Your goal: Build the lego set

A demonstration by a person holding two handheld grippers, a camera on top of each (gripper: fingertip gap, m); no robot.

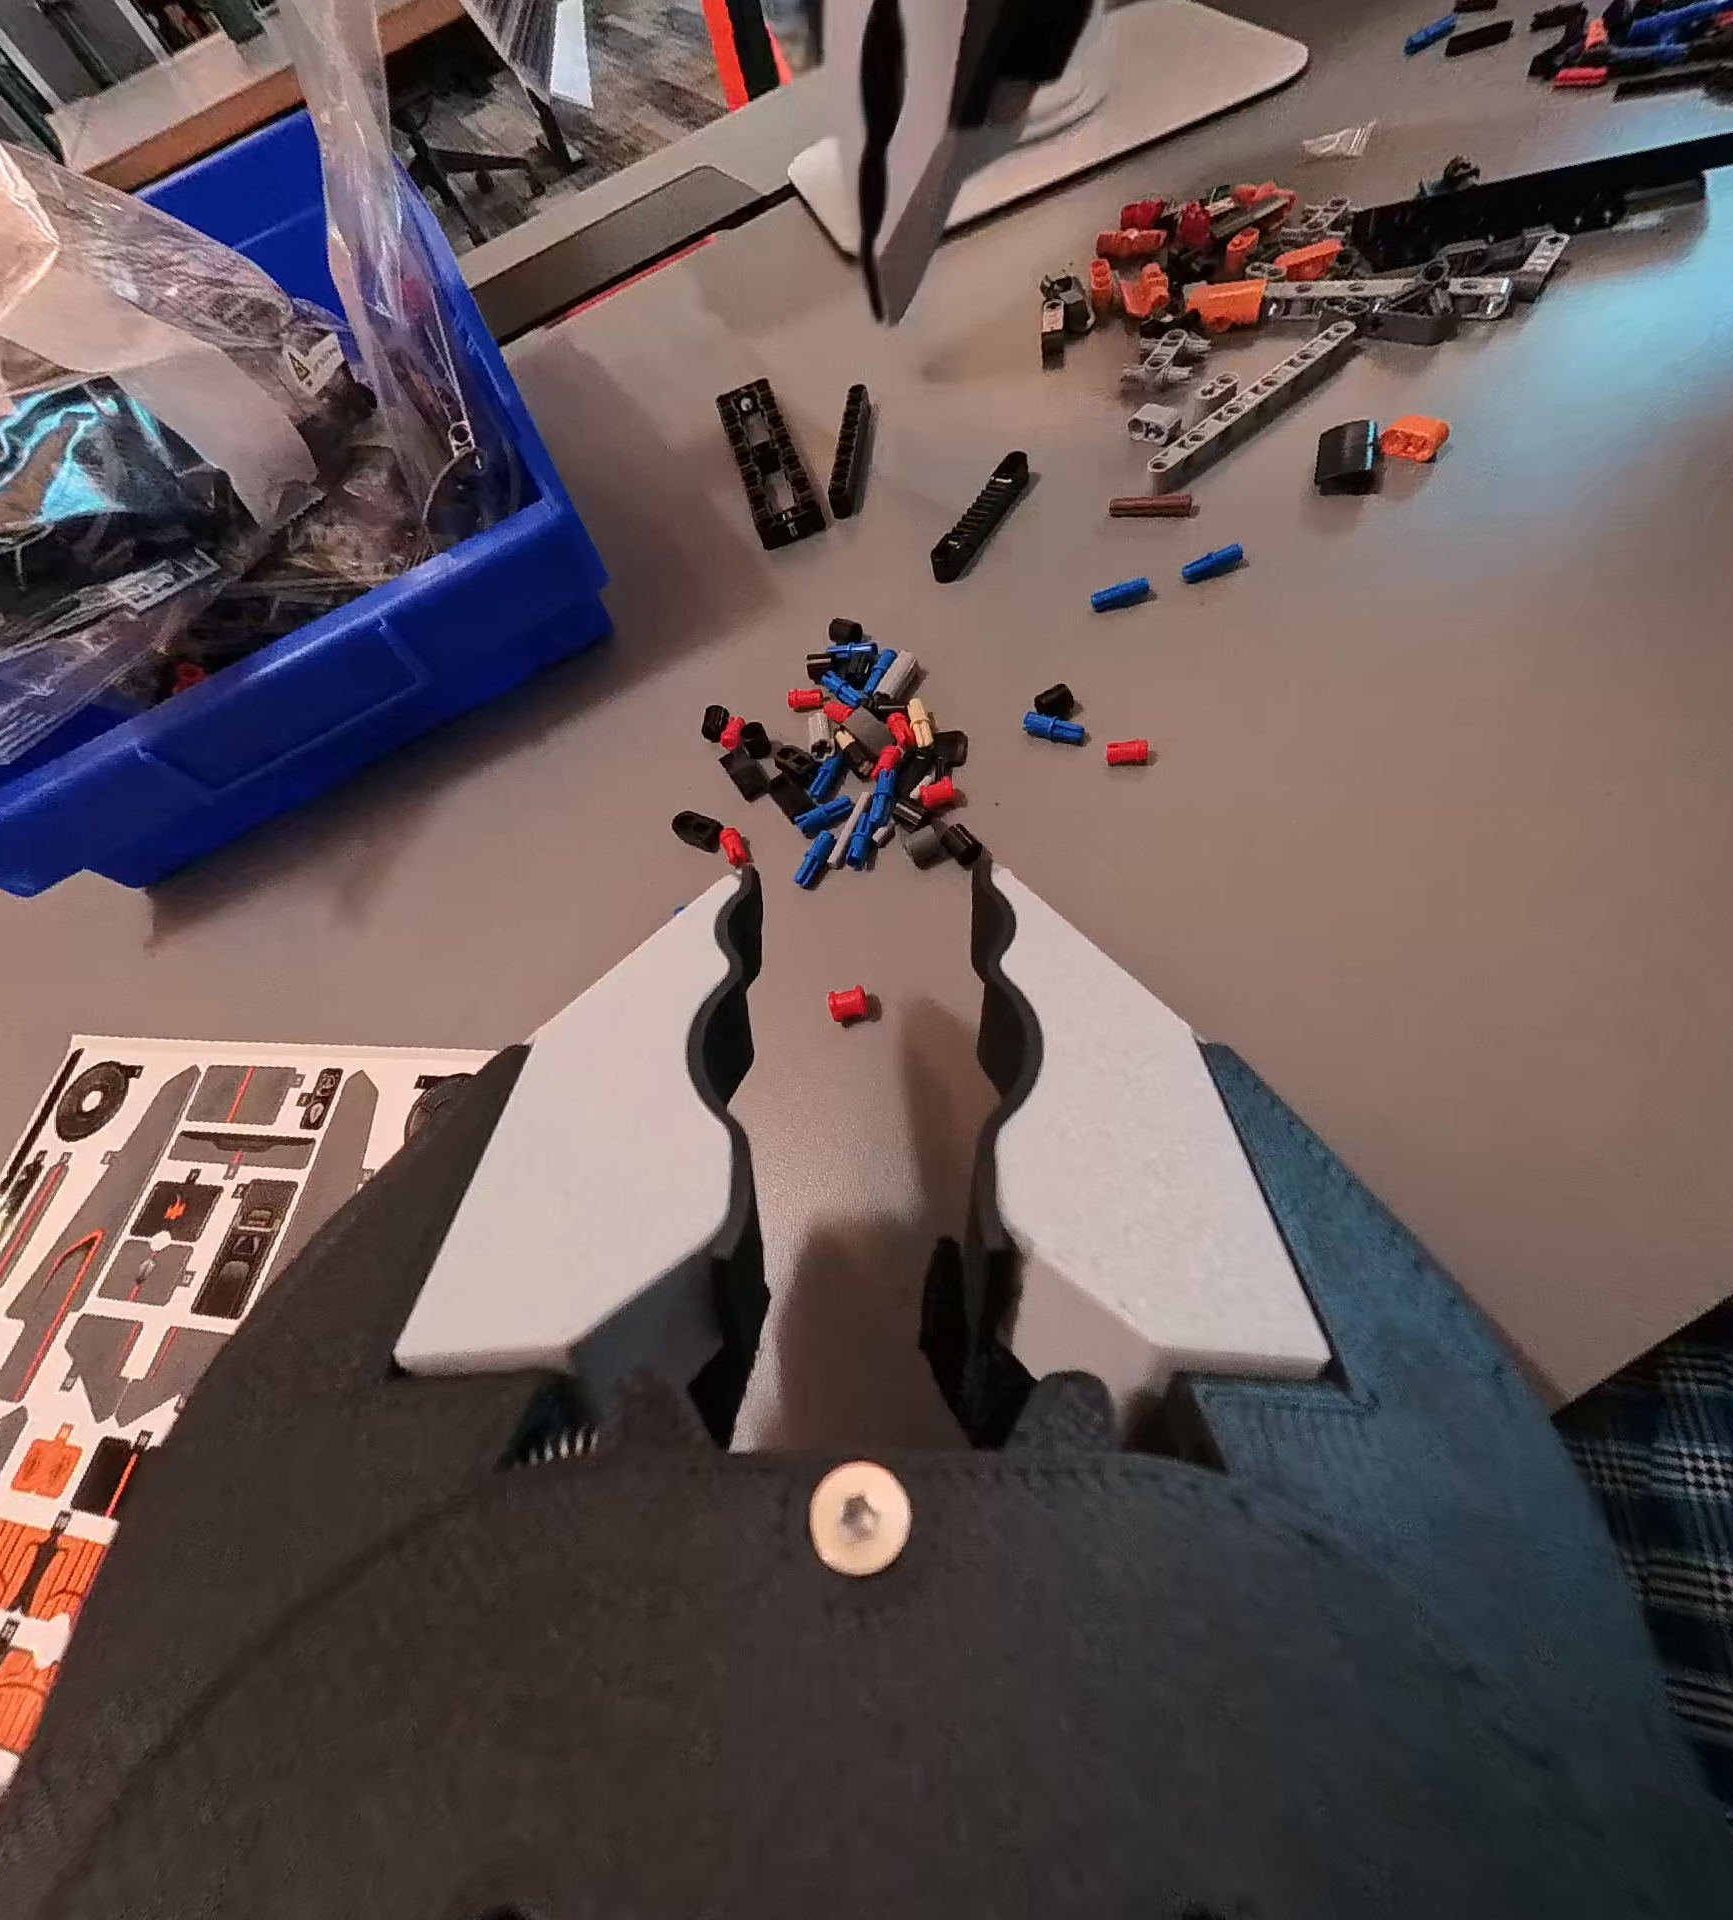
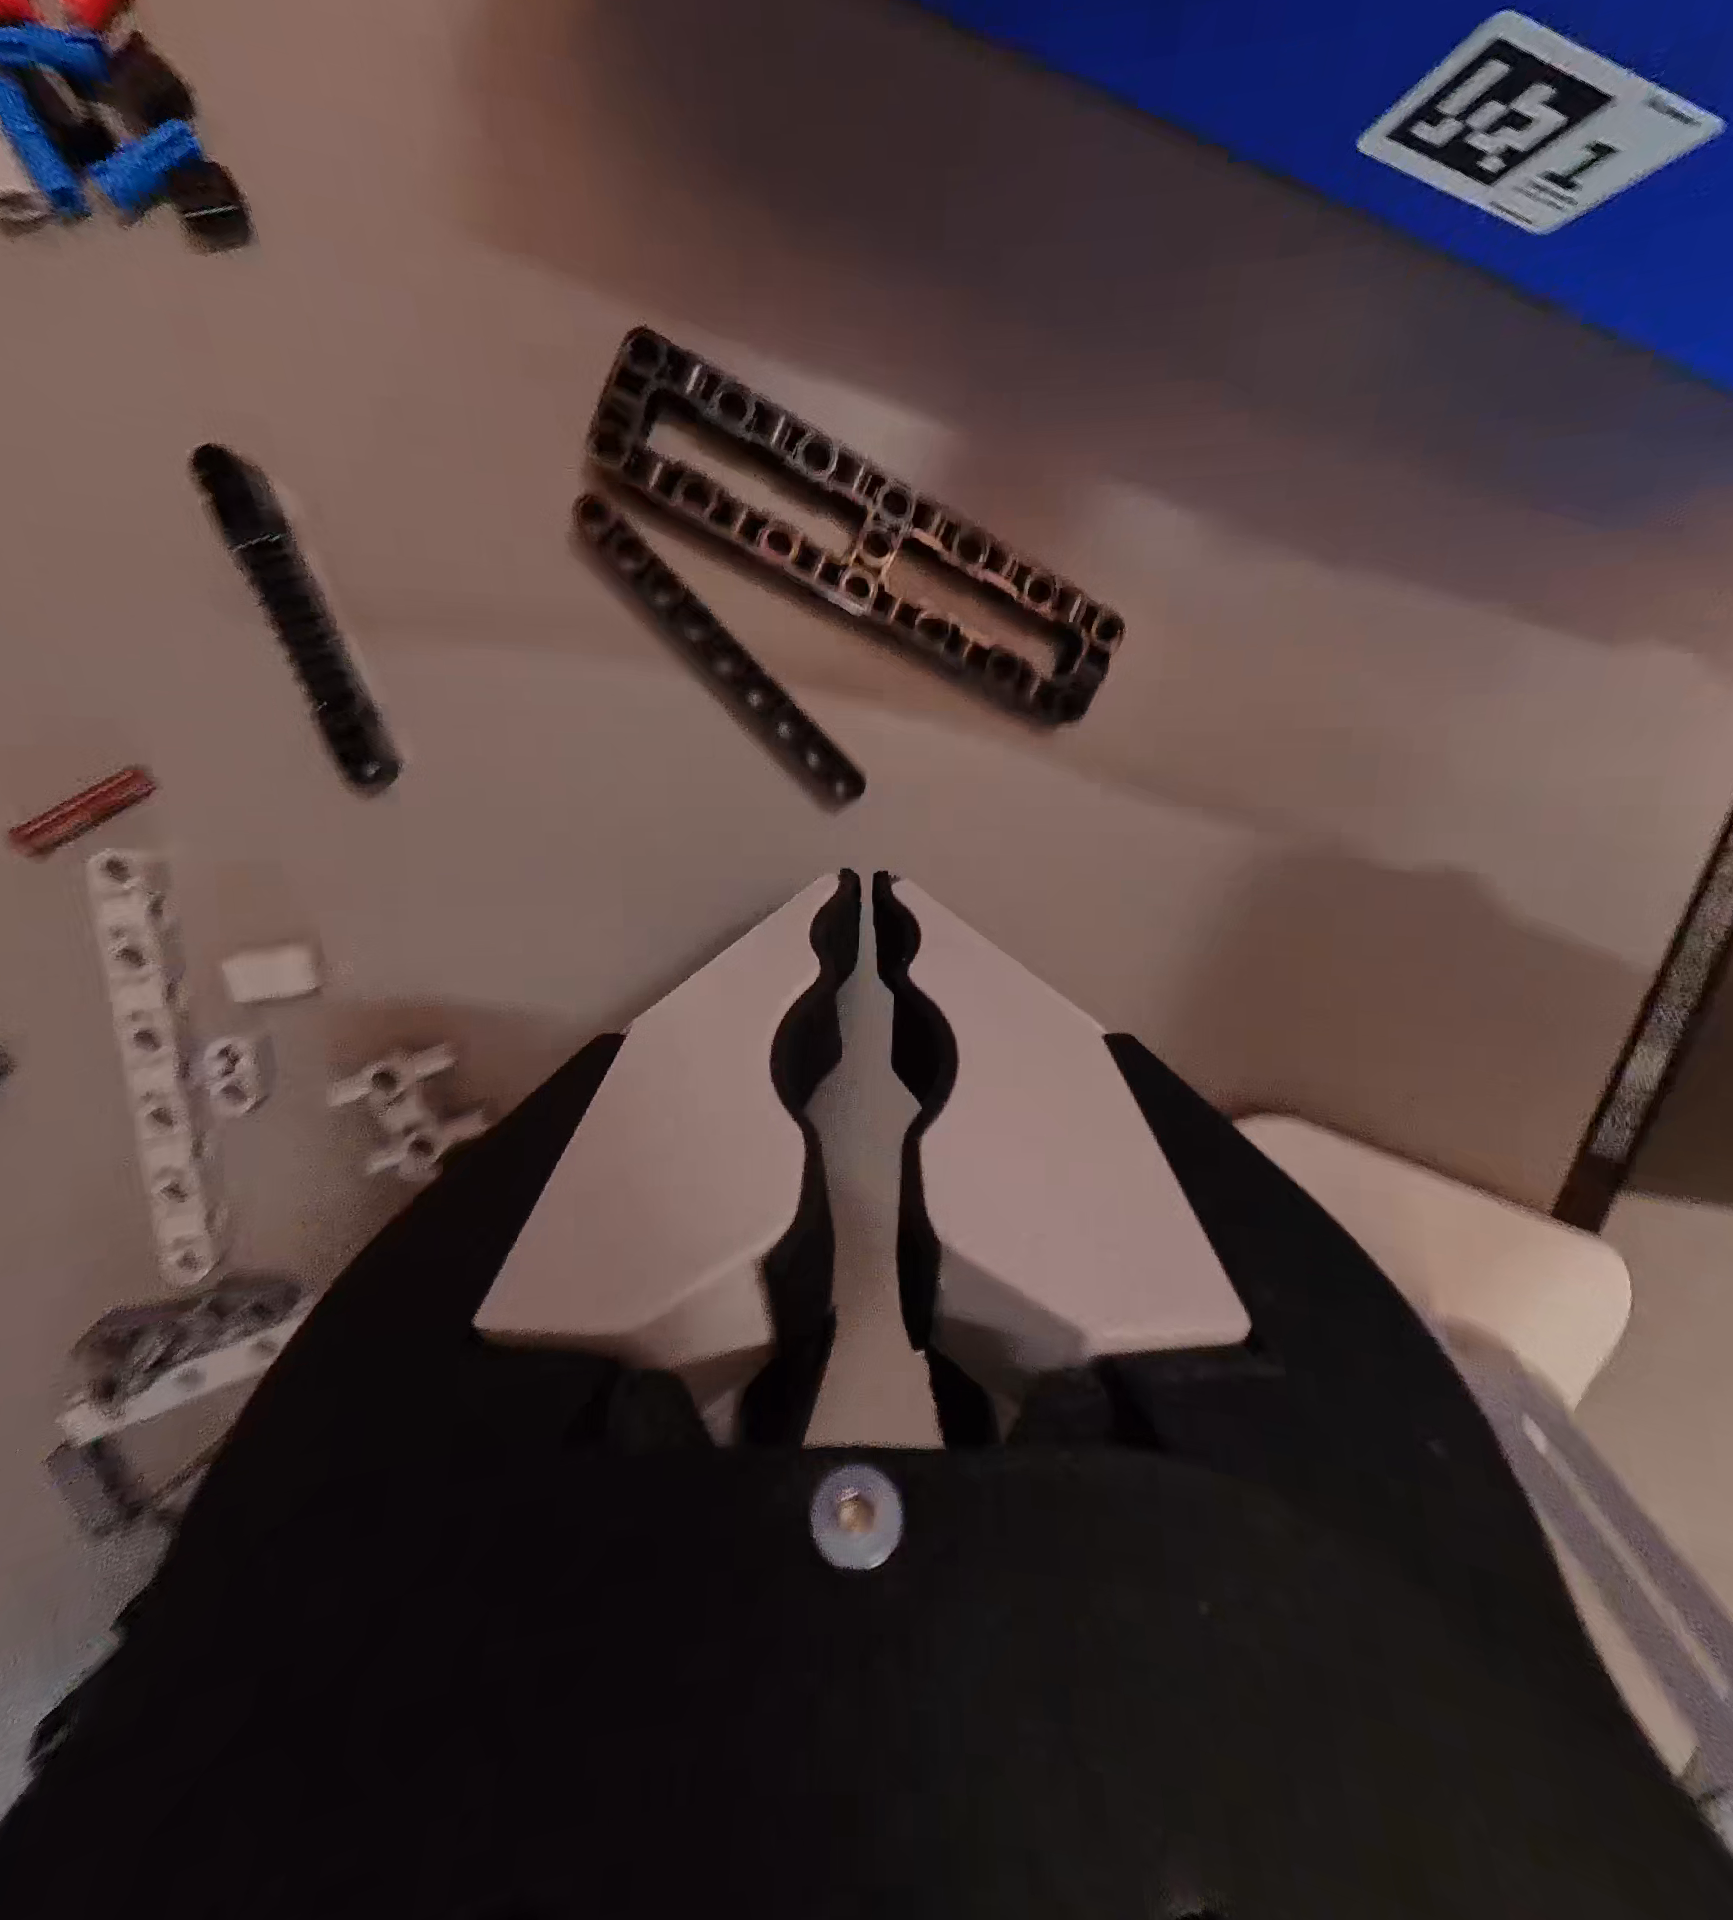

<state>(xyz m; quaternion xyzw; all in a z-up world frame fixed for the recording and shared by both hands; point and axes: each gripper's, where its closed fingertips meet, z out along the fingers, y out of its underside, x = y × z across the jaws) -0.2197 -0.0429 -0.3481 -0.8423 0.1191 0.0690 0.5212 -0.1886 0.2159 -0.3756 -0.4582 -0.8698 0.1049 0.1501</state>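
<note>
My left gripper (image 1: 864,875) is open low over the grey table (image 1: 1361,935). A small red pin (image 1: 847,1005) lies loose on the table between its fingers, touching neither pad. Just beyond the tips is a pile of small blue, red and black pins (image 1: 862,758). My right gripper (image 2: 865,878) is shut with nothing visible between its pads; it also shows in the left wrist view (image 1: 888,291), hanging above the table. Below and ahead of it lie a black rectangular frame (image 2: 857,525), a thin black beam (image 2: 716,649) and another black beam (image 2: 296,618).
A blue bin (image 1: 270,717) with plastic bags of parts stands at the left. A sticker sheet (image 1: 114,1247) lies at the near left. Grey, orange and black parts (image 1: 1257,281) are heaped at the far right. A monitor stand base (image 1: 1153,83) is behind. Grey beams (image 2: 150,1060) lie left of my right gripper. The left gripper's tips are roughly 25 centimeters from the right gripper's.
</note>
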